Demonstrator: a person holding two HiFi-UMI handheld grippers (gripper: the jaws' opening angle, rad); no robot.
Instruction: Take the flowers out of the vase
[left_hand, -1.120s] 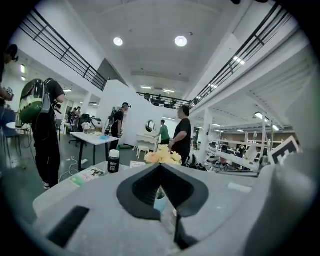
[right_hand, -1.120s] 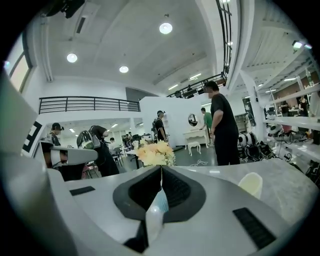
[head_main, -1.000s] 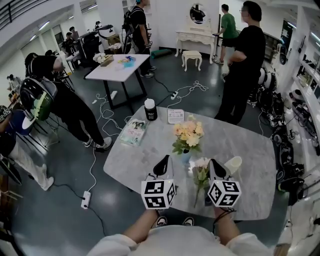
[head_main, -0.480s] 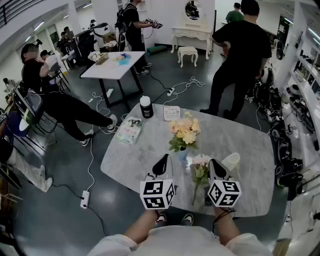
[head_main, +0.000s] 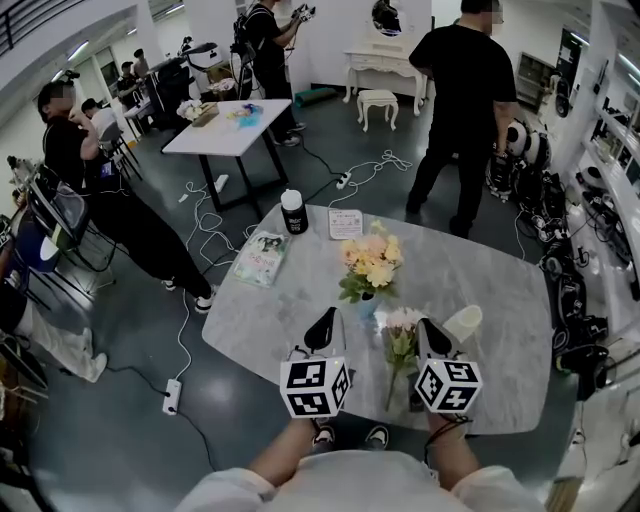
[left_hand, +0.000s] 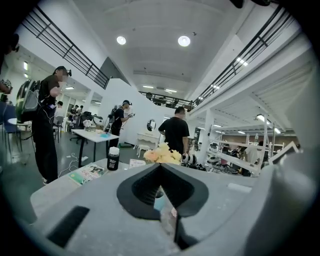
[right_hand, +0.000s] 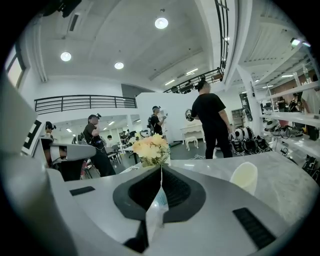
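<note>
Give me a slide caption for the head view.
Left claw and right claw, both shut, poised near the vase of yellow flowers on the grey table, one pale flower lying between them.

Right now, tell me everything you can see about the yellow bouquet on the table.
The yellow bouquet is a tight bunch of yellow and peach blooms over green leaves. It stands upright with its stems in a small pale blue vase, near the middle of the grey marbled table. Only the vase appears to touch it.
</note>
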